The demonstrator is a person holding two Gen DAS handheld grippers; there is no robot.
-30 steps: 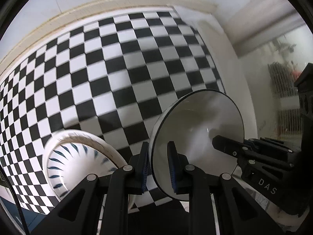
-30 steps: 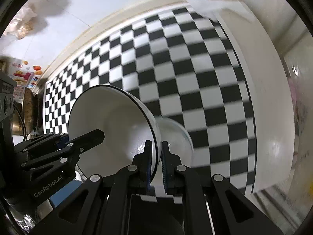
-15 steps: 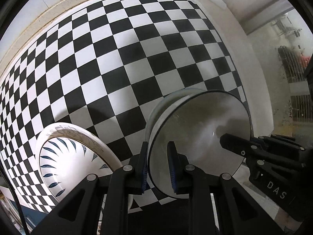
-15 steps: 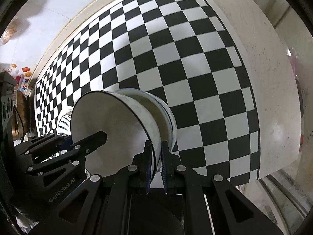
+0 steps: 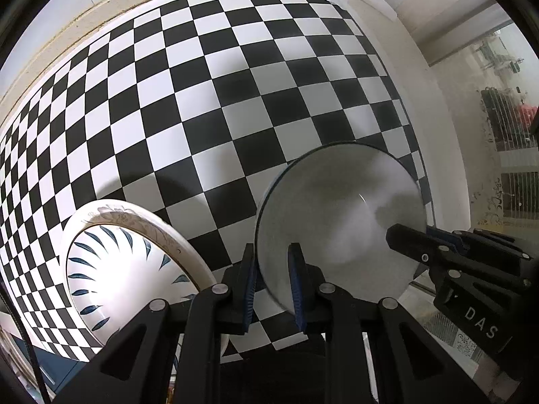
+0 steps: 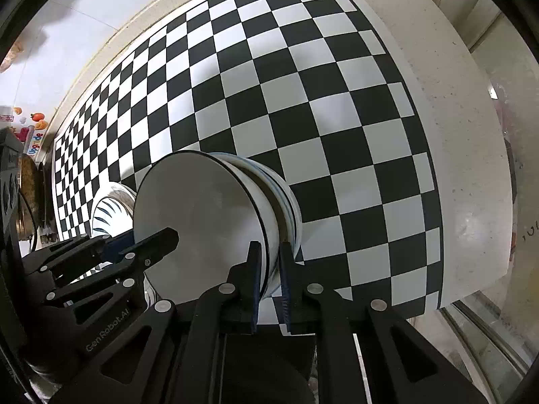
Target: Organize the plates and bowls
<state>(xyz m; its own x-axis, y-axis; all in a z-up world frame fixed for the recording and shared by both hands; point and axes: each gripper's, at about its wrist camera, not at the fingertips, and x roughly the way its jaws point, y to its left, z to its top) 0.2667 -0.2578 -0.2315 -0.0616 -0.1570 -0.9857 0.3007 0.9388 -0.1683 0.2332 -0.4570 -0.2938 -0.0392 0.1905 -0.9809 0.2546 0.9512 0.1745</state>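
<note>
Left hand-held gripper [image 5: 273, 282] and right hand-held gripper [image 6: 269, 276]: each clamped on opposite rim edges of white bowl [image 6: 202, 222], nested atop blue-banded bowls [image 6: 286, 208] on checkered worktop [image 6: 337, 134]. Glazed ceramic: rigid, slippery, chip-prone, moderately heavy; best held at rim. Leaf-patterned bowl [image 5: 128, 269] beside.

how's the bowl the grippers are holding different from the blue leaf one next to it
1. The held bowl is plain white inside with a thin dark rim line; the blue leaf bowl has blue strokes fanning round its inside.
2. The left gripper and right gripper each clamp the held bowl's rim, on opposite sides; nothing grips the blue leaf bowl.
3. The held bowl sits nested on other bowls; none show under the blue leaf bowl.

Both are round, white-bodied, and over the checkered cloth.
</note>
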